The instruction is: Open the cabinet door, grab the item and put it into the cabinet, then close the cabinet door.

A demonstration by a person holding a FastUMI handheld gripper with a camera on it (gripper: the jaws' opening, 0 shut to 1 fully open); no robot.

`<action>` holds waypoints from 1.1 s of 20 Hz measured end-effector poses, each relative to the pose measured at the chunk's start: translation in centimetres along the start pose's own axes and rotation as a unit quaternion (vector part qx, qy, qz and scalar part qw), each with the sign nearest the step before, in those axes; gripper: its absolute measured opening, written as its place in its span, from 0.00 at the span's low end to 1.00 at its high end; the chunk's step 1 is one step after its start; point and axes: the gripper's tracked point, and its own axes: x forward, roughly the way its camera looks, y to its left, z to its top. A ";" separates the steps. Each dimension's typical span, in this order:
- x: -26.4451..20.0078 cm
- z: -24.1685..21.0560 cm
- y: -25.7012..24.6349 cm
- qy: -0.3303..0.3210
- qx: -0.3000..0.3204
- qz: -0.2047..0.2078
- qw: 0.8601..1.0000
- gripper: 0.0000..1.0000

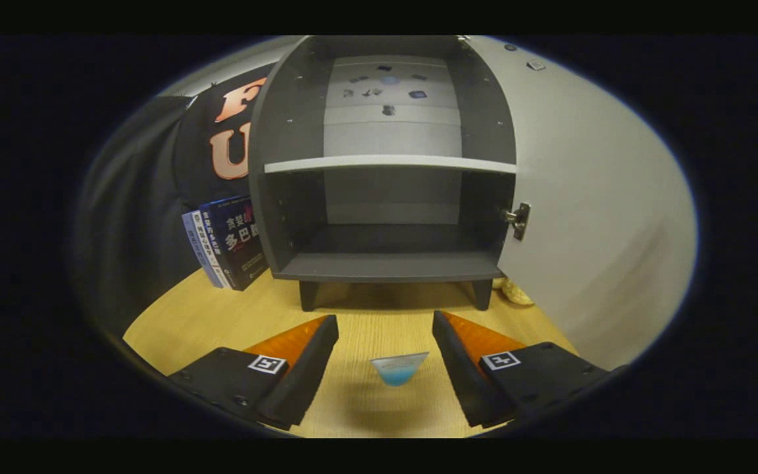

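A light wooden table (221, 316) is seen under everything in view. A small row of books (227, 242) is stood upright on it, three spines being made out, the outermost one dark and the two behind it paler. The books are leaned slightly and are backed by the black cloth wall (135, 217) of the booth. A small pale yellowish thing (516, 291) is glimpsed on the table further off; its kind cannot be told.
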 end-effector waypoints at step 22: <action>-1.4 1.4 -0.4 0.090 0.030 0.042 0.995 0.63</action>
